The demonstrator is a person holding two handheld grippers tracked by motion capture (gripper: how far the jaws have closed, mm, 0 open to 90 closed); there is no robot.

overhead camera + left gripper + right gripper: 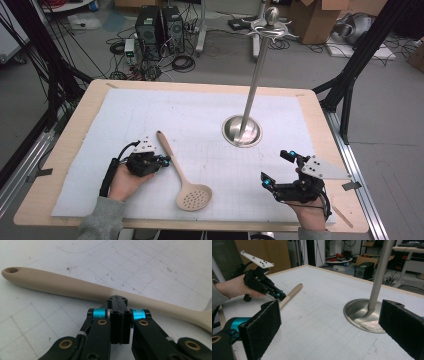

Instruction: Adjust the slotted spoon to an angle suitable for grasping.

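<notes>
The left claw [117, 301] has its two black jaws pressed flat together with nothing between them, their tip right at the near edge of the long beige slotted spoon's [181, 176] handle; whether tip and handle actually touch cannot be made out. In the left gripper view the handle runs across behind the tip, its hanging hole at the far left, while the perforated bowl is cut off at the right edge. From above, the spoon lies flat on the white gridded mat [200, 120] covering the pale wooden bench [85, 107], to the left of and nearer the person than the round steel base of the tall metal pole [242, 131], handle end pointing away, bowl toward the person.

The right claw [278, 168] stands wide apart and holds nothing, on the person's side of the pole base and to its right. In the right gripper view both padded jaws are cropped by the frame, the right one covering part of the base's rim, and the pole's top runs out of the picture. The spoon's bowl there is hidden behind the left pad.
</notes>
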